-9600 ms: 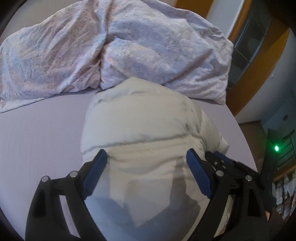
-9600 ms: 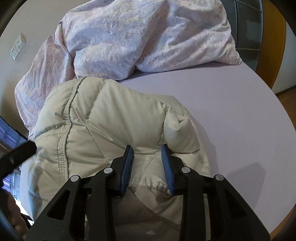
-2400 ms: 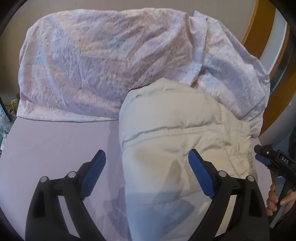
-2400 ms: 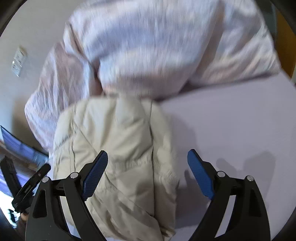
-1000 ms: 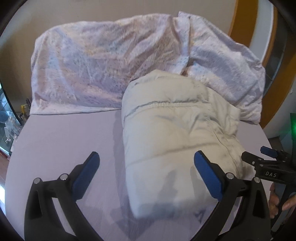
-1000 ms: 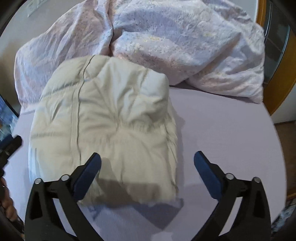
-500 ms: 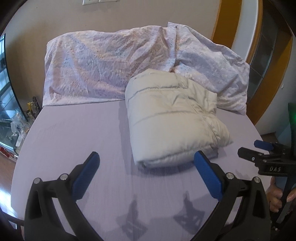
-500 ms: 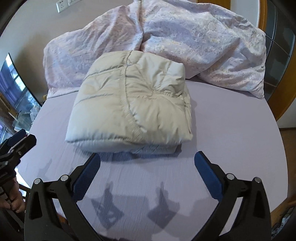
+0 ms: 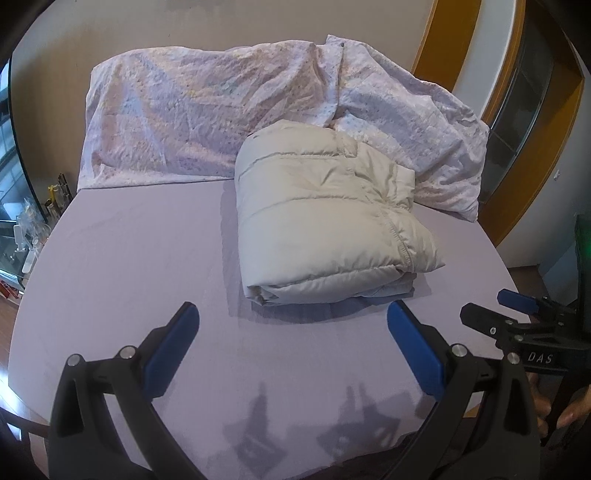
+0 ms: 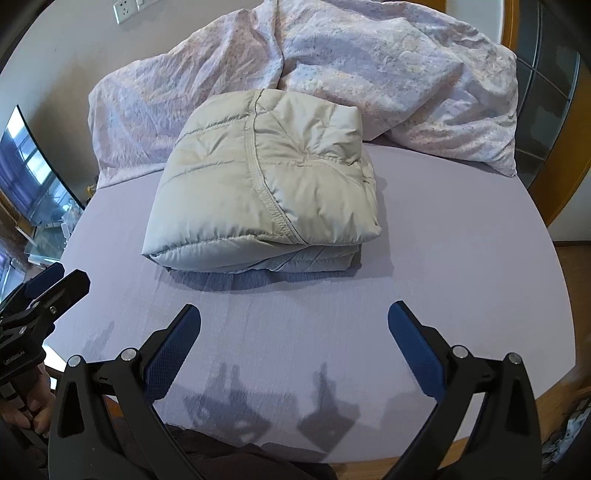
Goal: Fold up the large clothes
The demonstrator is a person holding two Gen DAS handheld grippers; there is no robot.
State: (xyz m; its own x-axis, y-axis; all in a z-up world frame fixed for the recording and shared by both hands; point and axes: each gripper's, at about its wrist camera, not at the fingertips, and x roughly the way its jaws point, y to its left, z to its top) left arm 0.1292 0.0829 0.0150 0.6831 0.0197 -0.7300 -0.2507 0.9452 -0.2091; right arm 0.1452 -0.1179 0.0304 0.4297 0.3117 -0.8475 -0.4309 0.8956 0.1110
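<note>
Both claws, left claw (image 9: 291,332) and right claw (image 10: 293,332), gape wide, empty; ahead of them my cream quilted puffer jacket (image 10: 264,188) lies folded square on the lilac bed (image 10: 461,258); folding looks finished.

place: home bedroom | evidence: bed sheet (image 9: 110,258), rumpled duvet (image 9: 207,110), wall socket (image 10: 125,11)

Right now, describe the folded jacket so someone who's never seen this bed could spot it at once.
Look at the bed with the lilac sheet. Near its head, a rumpled floral duvet is piled up, and just in front of it lies the folded puffer jacket. It is the only plain cream, quilted, compact bundle there; the duvet is patterned and loose.
</note>
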